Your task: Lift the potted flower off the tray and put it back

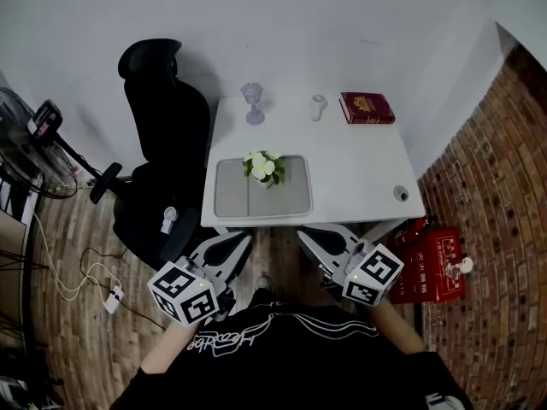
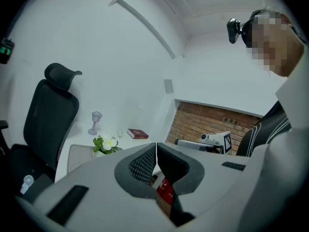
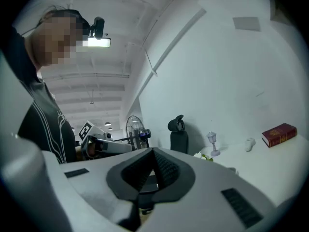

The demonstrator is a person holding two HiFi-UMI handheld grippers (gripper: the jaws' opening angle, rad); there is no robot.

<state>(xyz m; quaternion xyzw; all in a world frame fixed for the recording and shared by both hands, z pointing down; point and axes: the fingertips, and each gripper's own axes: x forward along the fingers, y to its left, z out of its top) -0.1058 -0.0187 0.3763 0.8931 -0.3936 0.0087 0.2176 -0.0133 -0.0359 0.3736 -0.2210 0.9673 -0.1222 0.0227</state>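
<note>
Looking down in the head view, a small potted white flower (image 1: 263,167) with green leaves stood at the 12 o'clock edge of a flat grey rectangular tray (image 1: 256,213) on a white table (image 1: 359,173). The left gripper (image 1: 232,243) at 7 o'clock and the right gripper (image 1: 314,237) at 5 o'clock hovered by the person's body, well apart from the pot. The left gripper view showed its jaws pressed together on nothing. The right gripper view showed the same, closed and empty. The lift seemed not yet begun. Next, a gripper would likely need to spread its jaws and reach over the tray to the pot.
</note>
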